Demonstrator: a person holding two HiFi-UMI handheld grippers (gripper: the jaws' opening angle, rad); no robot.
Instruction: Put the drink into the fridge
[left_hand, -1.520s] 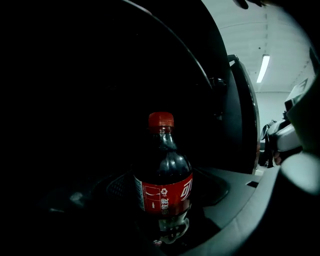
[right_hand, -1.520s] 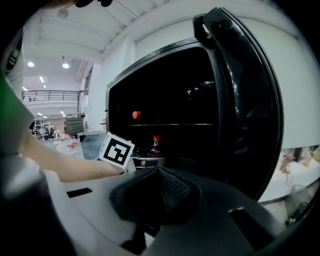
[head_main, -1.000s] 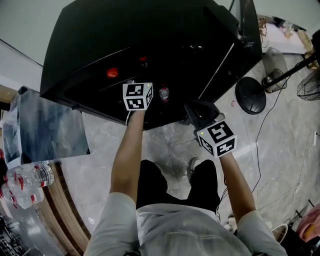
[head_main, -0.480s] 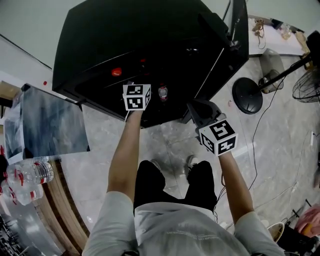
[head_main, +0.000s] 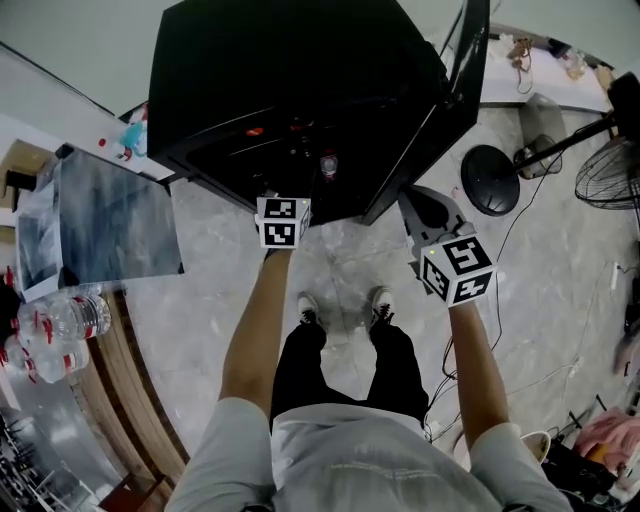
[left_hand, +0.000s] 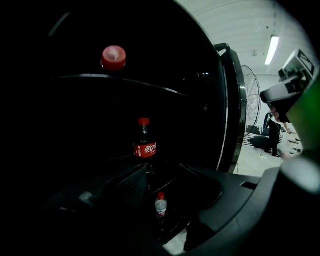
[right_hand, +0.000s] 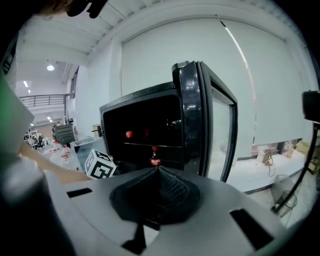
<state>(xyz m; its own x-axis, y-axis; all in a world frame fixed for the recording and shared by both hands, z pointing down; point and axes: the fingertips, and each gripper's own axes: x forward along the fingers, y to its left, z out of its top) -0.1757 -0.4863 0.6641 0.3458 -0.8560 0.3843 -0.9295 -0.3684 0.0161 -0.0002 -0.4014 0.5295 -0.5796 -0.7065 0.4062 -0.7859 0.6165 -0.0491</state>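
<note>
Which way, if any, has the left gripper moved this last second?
Yes. The left gripper has pulled back from the fridge: its cube overlapped the front edge, now it is over floor. Its jaws have just been closing, empty.

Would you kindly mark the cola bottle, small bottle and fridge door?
cola bottle (left_hand: 145, 149), left gripper view, red label
small bottle (left_hand: 160, 206), left gripper view, body
fridge door (right_hand: 189, 110), right gripper view, front edge

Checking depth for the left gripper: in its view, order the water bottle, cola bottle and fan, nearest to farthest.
1. Water bottle: low centre, in front.
2. Cola bottle: just above it, deeper in.
3. Fan: right, out past the door.
</note>
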